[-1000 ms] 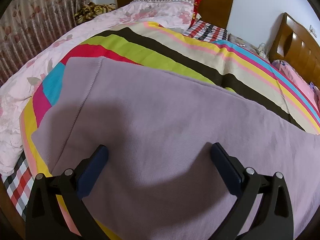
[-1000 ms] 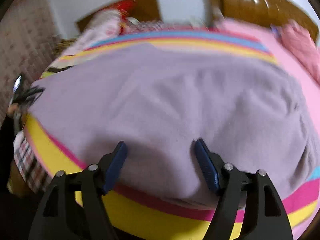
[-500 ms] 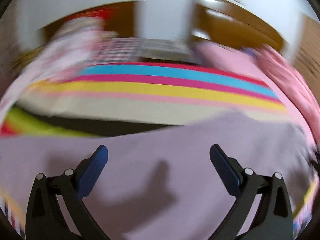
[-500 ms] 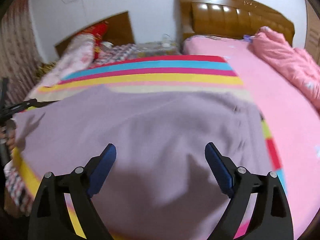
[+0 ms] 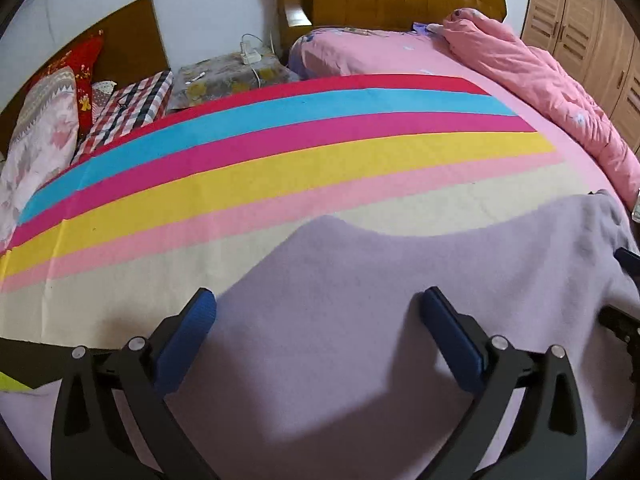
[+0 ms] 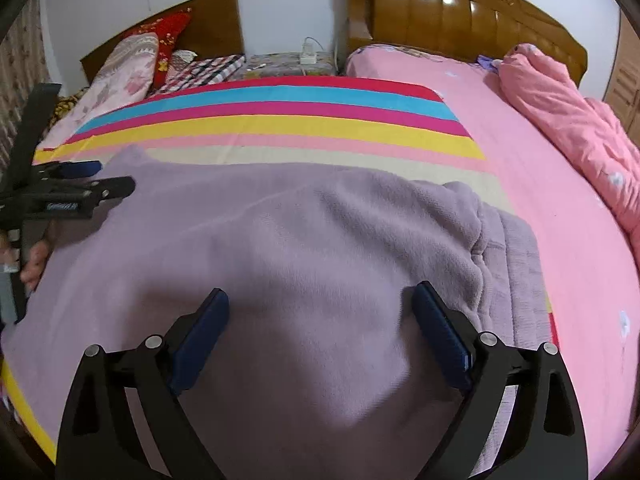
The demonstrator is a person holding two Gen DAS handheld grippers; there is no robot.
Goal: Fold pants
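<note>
The right gripper (image 6: 320,320) had just been opening; its blue fingers (image 6: 438,332) stood wide above the lilac pants (image 6: 280,240), nothing pinched between them. The left gripper (image 5: 316,332) hung equally wide, its fingers (image 5: 188,336) apart over the same cloth, gripping nothing. The pants lay spread across the near part of the striped blanket (image 5: 280,168) on the bed. Their far edge left the stripes bare beyond. To the right, open pink sheet (image 6: 560,200) ran to a crumpled pink quilt (image 6: 580,128). Only the right view showed the bunched fold at the pants' right end, and the left gripper held side-on at far left by a hand (image 6: 34,264). Only the left view showed the wardrobe (image 5: 592,32).
</note>
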